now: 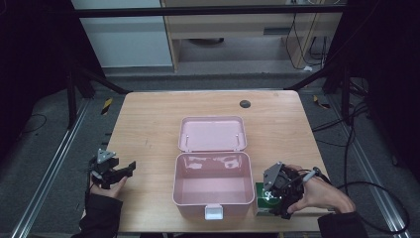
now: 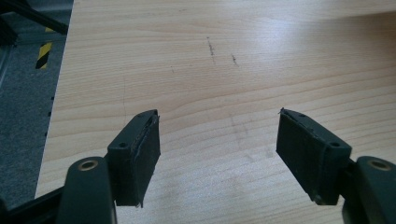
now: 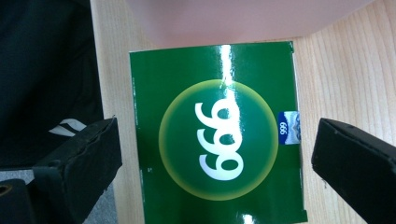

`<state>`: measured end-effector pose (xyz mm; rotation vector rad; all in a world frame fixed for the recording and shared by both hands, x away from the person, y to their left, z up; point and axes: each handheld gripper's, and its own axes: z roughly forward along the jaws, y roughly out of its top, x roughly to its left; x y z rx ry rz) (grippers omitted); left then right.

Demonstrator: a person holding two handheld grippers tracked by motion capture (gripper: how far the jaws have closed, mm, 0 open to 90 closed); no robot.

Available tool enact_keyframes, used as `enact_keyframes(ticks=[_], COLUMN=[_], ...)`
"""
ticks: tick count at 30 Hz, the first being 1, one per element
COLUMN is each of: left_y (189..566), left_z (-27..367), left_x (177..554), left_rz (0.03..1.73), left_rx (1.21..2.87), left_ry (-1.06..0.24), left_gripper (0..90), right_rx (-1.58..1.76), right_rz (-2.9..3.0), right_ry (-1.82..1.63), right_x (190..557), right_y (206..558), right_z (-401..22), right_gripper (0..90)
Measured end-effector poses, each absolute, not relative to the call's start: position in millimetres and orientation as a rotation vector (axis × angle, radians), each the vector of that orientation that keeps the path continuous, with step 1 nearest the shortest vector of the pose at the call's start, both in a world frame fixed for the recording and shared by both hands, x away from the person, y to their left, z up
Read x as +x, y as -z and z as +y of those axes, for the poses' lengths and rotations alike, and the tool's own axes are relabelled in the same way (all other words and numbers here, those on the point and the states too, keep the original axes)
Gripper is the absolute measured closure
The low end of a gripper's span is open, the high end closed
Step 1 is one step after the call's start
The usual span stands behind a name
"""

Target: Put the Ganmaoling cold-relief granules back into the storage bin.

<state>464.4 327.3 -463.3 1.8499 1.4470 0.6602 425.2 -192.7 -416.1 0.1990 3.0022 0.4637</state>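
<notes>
A pink box (image 1: 214, 184) stands open in the middle of the wooden table (image 1: 148, 124), its lid (image 1: 212, 134) folded back flat behind it. A green carton (image 3: 217, 140) printed with "999" lies flat just right of the box, near the front edge (image 1: 262, 198). My right gripper (image 1: 280, 201) hovers directly over the carton, jaws open and spread to either side of it (image 3: 215, 154). My left gripper (image 1: 130, 168) rests at the table's left edge, open over bare wood (image 2: 217, 154).
A small dark round disc (image 1: 244, 103) sits near the far edge of the table. The pink box wall (image 3: 243, 18) lies just beyond the carton. Cables and dark frame posts surround the table on the floor.
</notes>
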Motion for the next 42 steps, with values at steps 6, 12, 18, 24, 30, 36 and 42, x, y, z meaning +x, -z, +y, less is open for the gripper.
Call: enact_keyframes(ticks=[6,12,18,24,30,36,42], left_y=[463.3,463.3,463.3,463.3,463.4,463.3,463.2], left_z=[327.6,327.1,327.8,327.7,327.5,327.8,327.2], left_x=[464.5,464.4,464.5,464.5,464.7,464.7,464.5], left_rz=[1.446,1.445,1.446,1.446,1.447,1.448,1.447], left_rx=[1.851,1.852,1.852,1.852,1.854,1.853,1.854], left_ry=[-0.662,-0.663,-0.663,-0.663,-0.663,-0.664,-0.664], left_gripper=[29.6,29.8,29.9,29.9,30.0,30.2,30.2], right_rx=[0.209,0.195,0.187,0.2,0.228,0.248,0.263], right_rz=[3.019,3.03,3.051,3.057,3.066,3.074,3.044], right_ry=[-0.45,-0.435,-0.422,-0.432,-0.451,-0.437,-0.49], right_x=[426.8,428.5,430.7,432.5,433.4,434.7,432.9], right_y=[424.3,432.9,436.8,440.4,438.9,436.4,421.4], right_z=[-192.7,-189.1,-186.2,-187.3,-190.7,-194.1,-202.2], right_gripper=[2.4,3.1,7.2,11.7,15.3,15.9,16.1])
